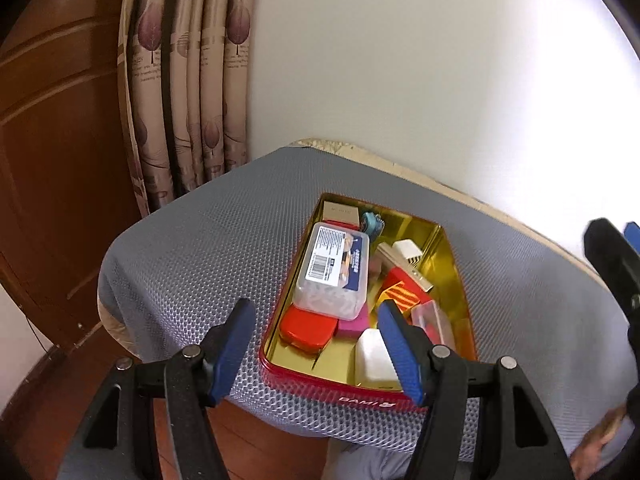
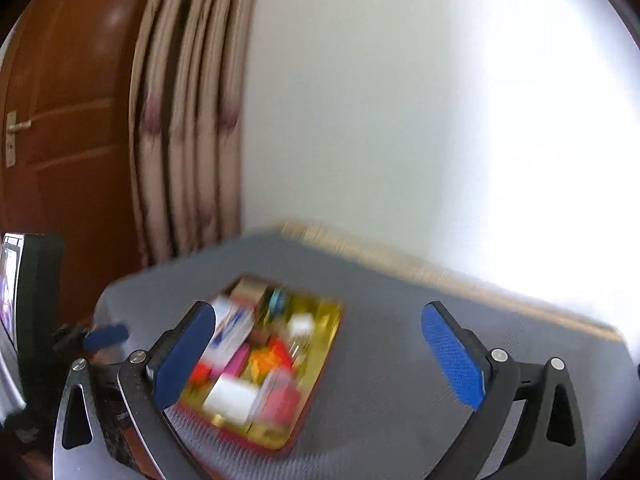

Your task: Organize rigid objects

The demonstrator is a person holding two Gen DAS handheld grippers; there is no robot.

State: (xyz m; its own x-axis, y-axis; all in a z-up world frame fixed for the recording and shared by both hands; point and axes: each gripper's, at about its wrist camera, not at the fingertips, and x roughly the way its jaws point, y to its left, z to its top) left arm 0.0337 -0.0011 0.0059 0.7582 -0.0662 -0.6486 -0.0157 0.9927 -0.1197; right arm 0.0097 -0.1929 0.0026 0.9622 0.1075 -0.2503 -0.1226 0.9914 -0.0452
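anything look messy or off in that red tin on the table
Yes. Inside the red tin the items lie jumbled: the clear plastic box rests tilted on top of the red case and pink block rather than flat on the gold floor. Nothing looks spilled or broken.

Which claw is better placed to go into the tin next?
Left, probably. The left claw hangs right at the near rim of the red tin, its pads part open with nothing between them. The right claw is wide open, empty, and aimed mostly at bare grey mat beside it.
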